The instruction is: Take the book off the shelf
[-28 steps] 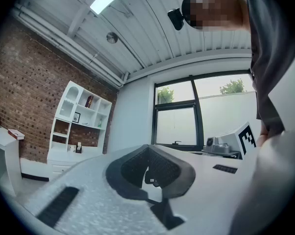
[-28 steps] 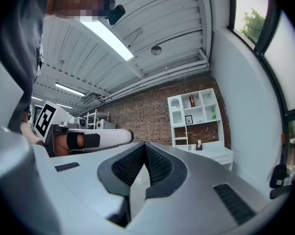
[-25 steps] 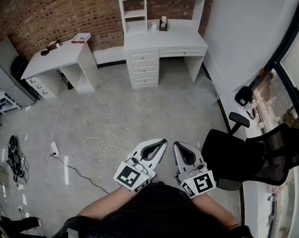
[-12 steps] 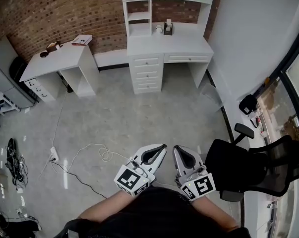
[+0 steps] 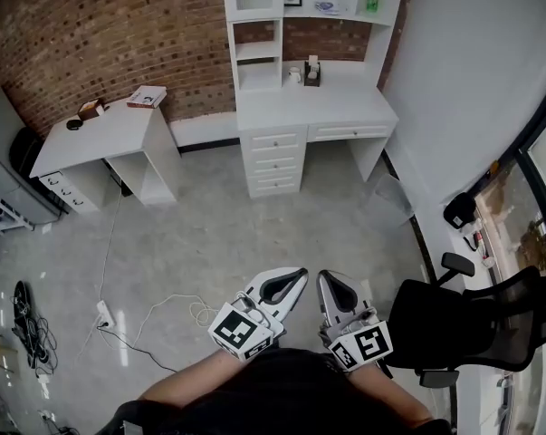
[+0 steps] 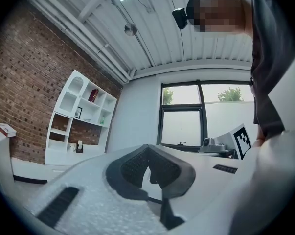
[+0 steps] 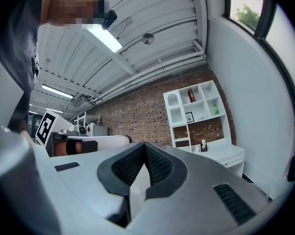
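1. My left gripper (image 5: 291, 280), white plastic with a black-and-white marker cube, sits at 6 o'clock in the head view. Its jaws are together and nothing is between them.
2. My right gripper (image 5: 330, 285), the same make, is just beside the left one at its 3 o'clock. Its jaws are closed and empty too.
3. I log a dark red book (image 6: 93, 95) standing upright in an upper compartment of the tall white shelf unit (image 6: 83, 106). It lies at 10 o'clock in the left gripper view, at 1 o'clock in the right gripper view, and well apart from both tools.
4. The shelf unit tops a white desk with drawers (image 5: 309, 111) against the brick wall, at 12 o'clock from my grippers.
5. A small white side desk (image 5: 100, 130) stands at 10 o'clock.
6. A black mesh office chair (image 5: 463, 320) stands at 3 o'clock, near the right gripper.
7. A white cable (image 5: 164, 302) lies looped on the grey floor at 9 o'clock.
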`<state>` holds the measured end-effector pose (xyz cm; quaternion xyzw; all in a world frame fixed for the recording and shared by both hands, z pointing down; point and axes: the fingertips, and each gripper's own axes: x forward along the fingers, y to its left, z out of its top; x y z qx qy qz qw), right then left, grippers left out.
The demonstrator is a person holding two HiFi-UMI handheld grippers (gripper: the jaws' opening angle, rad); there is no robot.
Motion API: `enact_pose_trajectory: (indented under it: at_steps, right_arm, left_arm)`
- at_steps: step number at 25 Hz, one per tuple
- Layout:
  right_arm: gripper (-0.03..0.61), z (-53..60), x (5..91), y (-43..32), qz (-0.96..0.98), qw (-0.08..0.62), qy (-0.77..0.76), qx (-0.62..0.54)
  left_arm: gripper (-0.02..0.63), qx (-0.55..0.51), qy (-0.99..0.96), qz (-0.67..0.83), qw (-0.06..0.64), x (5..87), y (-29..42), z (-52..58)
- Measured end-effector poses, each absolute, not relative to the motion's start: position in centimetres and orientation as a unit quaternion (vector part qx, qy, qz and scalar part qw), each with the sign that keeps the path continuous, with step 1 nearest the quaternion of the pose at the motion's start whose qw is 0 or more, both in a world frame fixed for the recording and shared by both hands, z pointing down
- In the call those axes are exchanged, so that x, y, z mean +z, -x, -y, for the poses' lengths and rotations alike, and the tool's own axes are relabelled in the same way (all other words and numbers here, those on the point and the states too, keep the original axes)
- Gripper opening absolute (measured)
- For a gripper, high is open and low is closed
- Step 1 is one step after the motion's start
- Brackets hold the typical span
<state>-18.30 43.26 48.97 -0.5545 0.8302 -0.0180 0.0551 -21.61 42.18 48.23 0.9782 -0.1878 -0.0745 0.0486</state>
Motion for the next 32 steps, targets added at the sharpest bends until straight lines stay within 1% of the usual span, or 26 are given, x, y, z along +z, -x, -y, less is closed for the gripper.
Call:
enact_pose_trajectory:
  at_steps: [8, 13, 18, 21, 26, 32]
  right_arm:
    - [0.014, -37.2, 49.2, 19.5, -0.828, 0.054, 0.557, -0.020]
    - [0.014, -33.5, 50.2, 20.1, -0.847, 0.056, 0.528, -0.025]
    - [0.014, -28.0, 50.1, 19.1, -0.865, 0.070, 0.496, -0.029]
    - [0.014, -24.9, 49.4, 17.0, -0.875, 0.070, 0.479, -0.021]
    - [0.014, -20.3, 48.5, 12.3, -0.888, 0.057, 0.456, 0.000]
    - [0.014, -16.0, 48.7, 4.8, -0.894, 0.051, 0.444, -0.005]
  left_arm:
    - [0.008, -0.070, -0.977, 0.190, 0.065, 49.5, 23.3, -36.4]
    - [0.008, -0.062, -0.974, 0.211, 0.061, 50.4, 23.3, -33.3]
    - [0.008, -0.066, -0.964, 0.248, 0.063, 50.3, 22.6, -28.0]
    - [0.008, -0.069, -0.961, 0.263, 0.057, 49.9, 20.4, -25.2]
    - [0.008, -0.078, -0.956, 0.277, 0.054, 49.0, 14.6, -20.0]
    - [0.008, -0.084, -0.953, 0.286, 0.049, 48.5, 7.2, -15.4]
